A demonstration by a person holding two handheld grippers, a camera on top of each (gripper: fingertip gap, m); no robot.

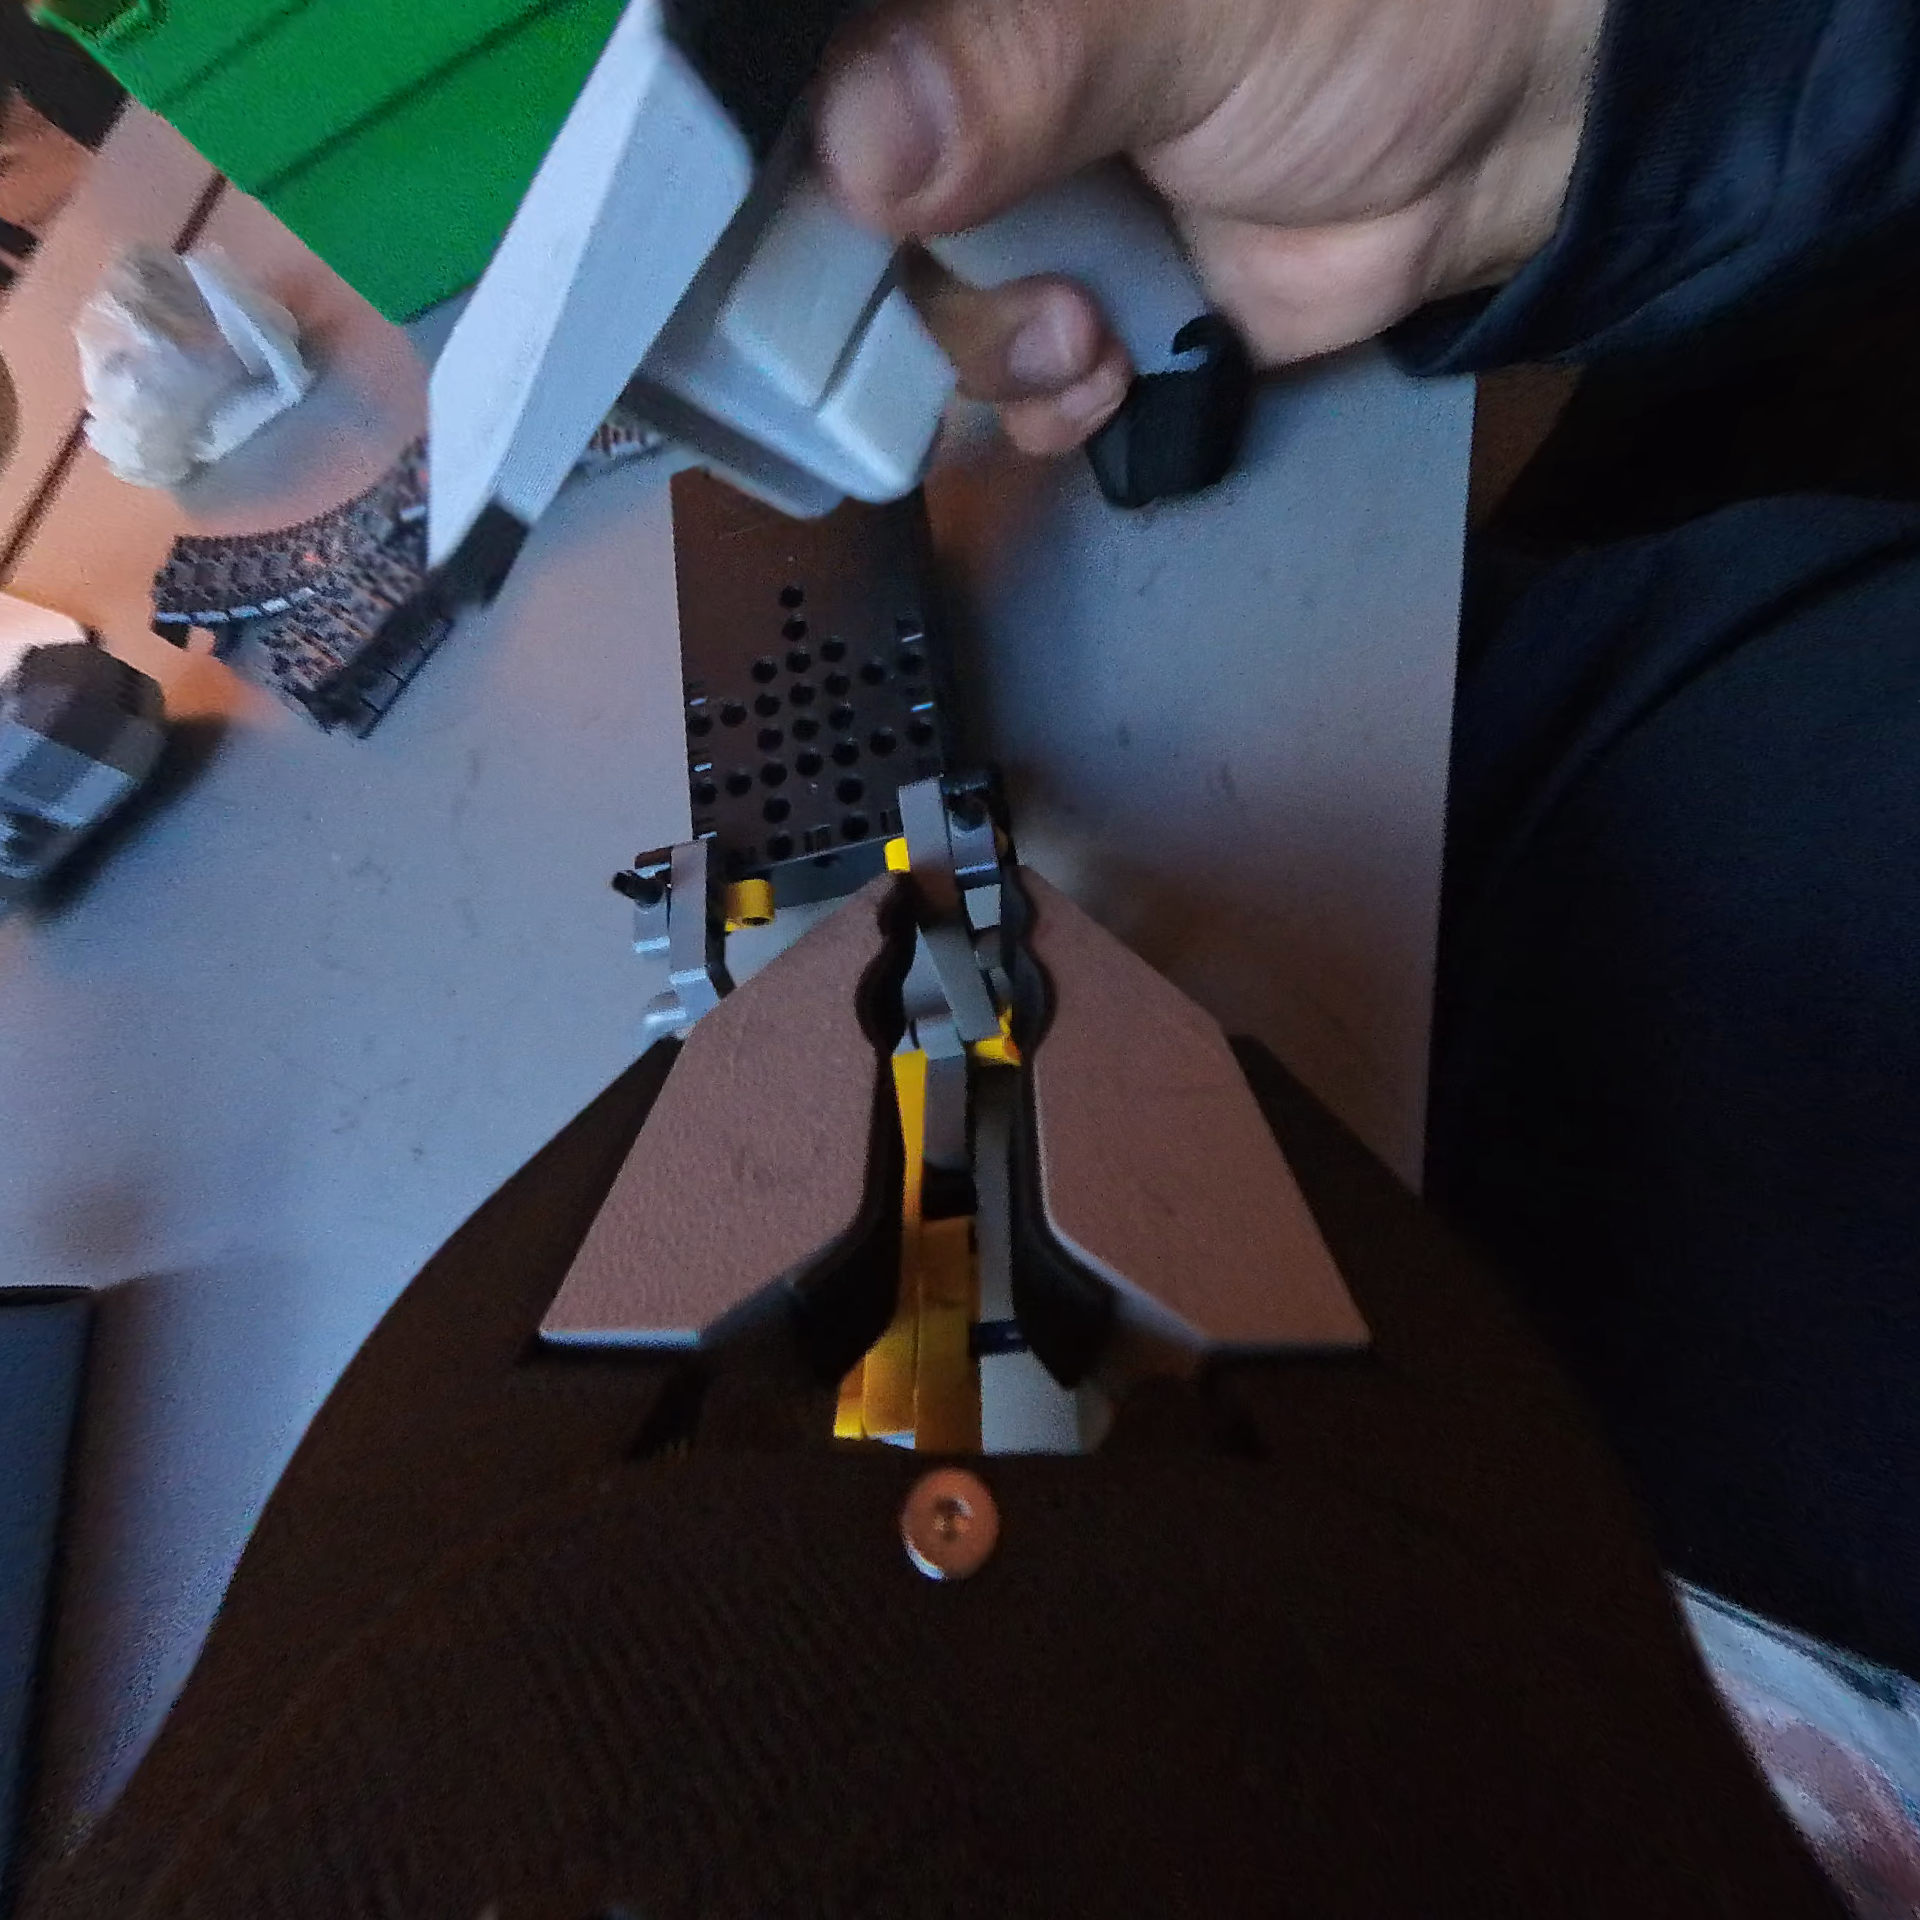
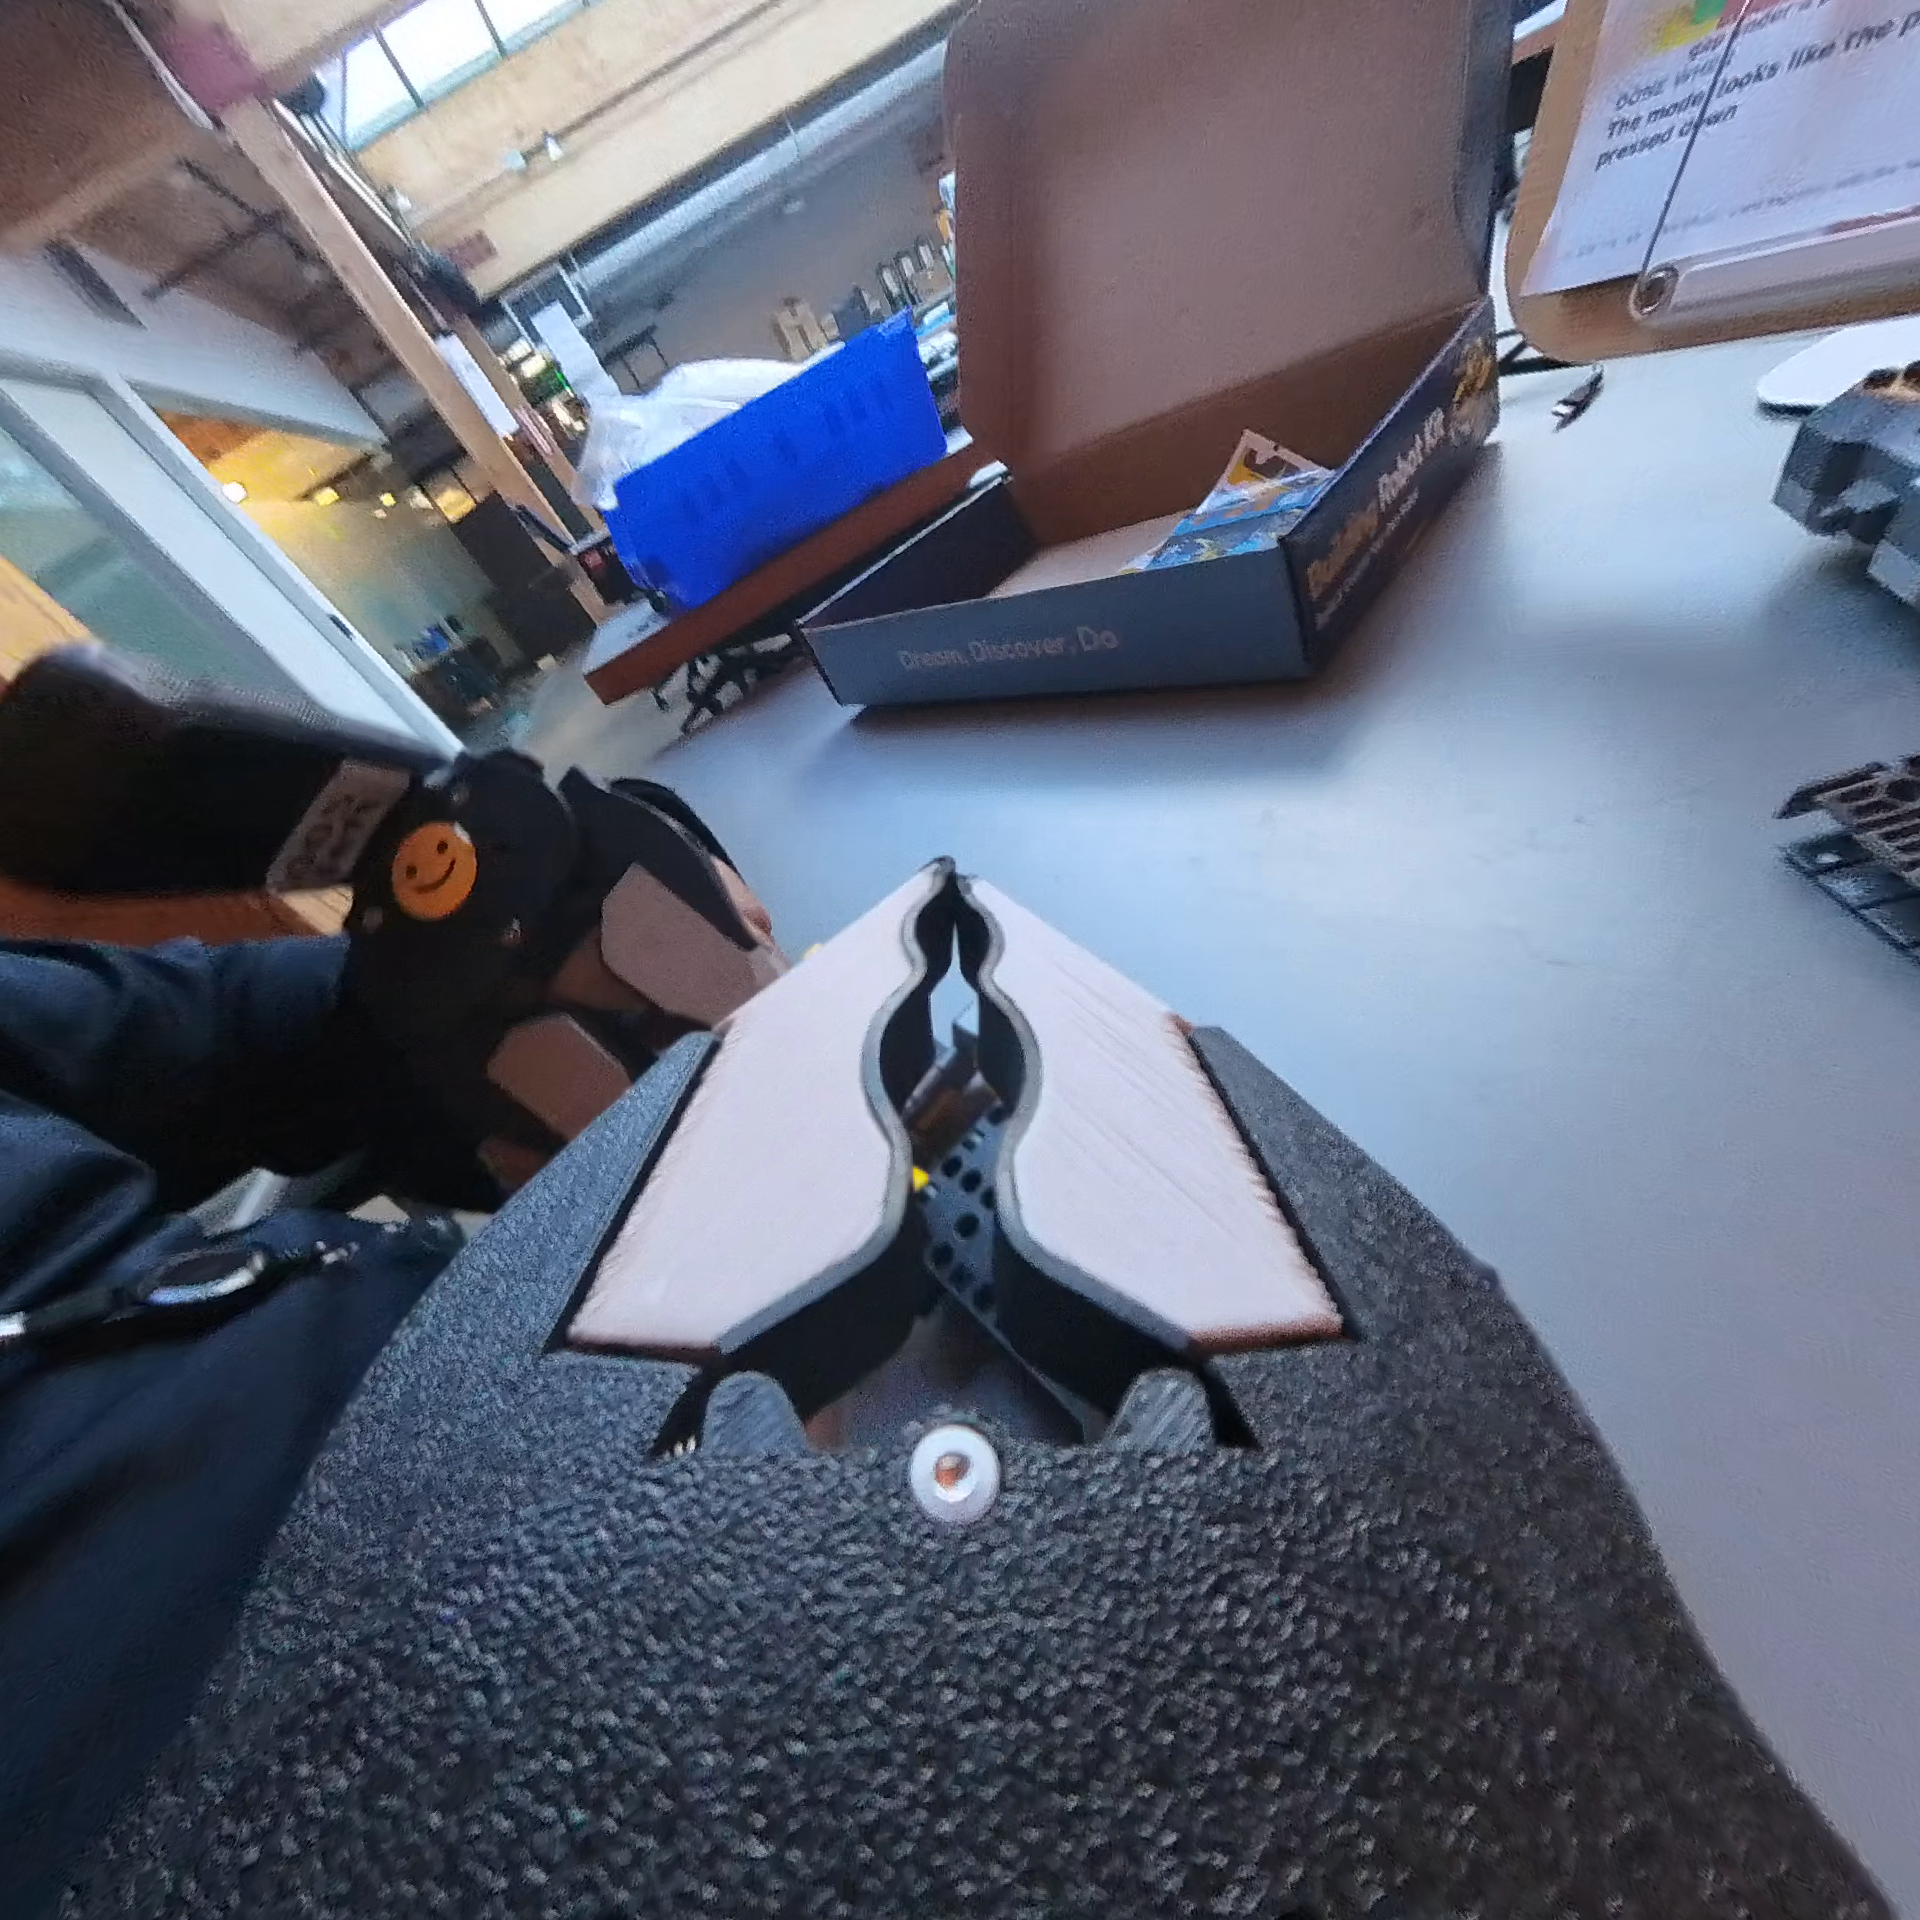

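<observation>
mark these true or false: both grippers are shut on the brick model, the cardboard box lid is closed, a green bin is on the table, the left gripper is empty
1. Both the left gripper and the right gripper are shut on the brick model: true.
2. The cardboard box has its lid closed: false, the lid stands open.
3. A green bin shows at the far side of the grey table: true.
4. The left gripper is empty: false, it grips the model's grey and yellow pieces.
</observation>
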